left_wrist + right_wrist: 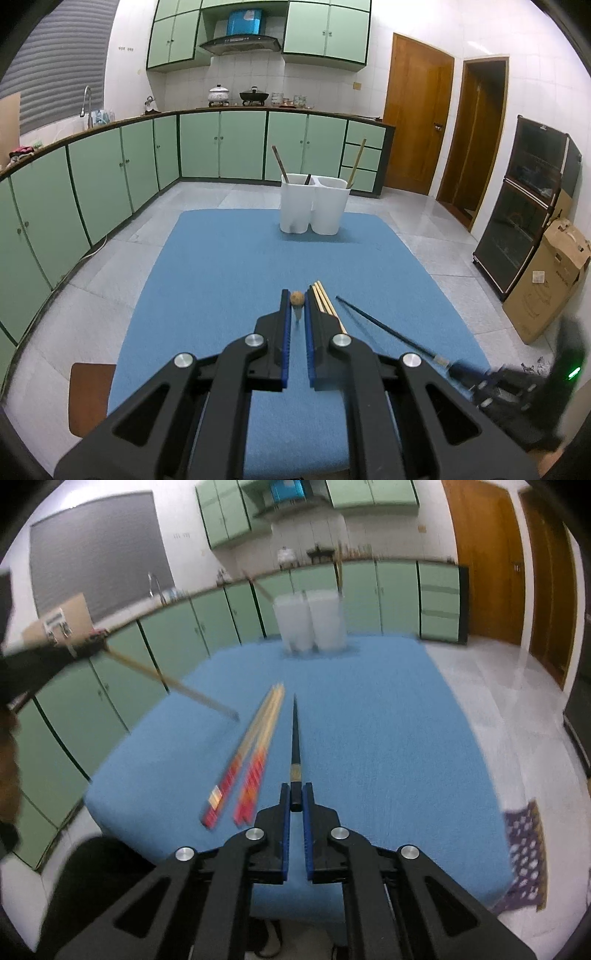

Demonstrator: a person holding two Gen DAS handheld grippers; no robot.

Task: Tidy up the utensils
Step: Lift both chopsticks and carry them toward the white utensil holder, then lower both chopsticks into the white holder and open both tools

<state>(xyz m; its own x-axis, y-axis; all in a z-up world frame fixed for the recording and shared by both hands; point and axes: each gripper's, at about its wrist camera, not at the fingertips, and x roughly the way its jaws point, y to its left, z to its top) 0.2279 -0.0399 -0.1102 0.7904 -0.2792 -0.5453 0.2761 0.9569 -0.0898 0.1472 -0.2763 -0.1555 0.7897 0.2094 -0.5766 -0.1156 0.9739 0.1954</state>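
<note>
Right tool (296, 797) grips a dark chopstick (295, 734) pointing toward the holder (310, 624); left tool (296, 306) holds a wooden one (296, 298).

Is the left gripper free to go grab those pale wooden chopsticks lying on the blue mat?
Probably not yet: the left gripper is shut on a wooden stick. The pale chopsticks lie uncovered on the blue mat, so the way looks free once it lets go.

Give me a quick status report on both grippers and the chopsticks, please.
Left gripper shut on a light chopstick, lifted. Right gripper shut on the black chopstick. Loose pairs remain on the mat; path to white holder open.
</note>
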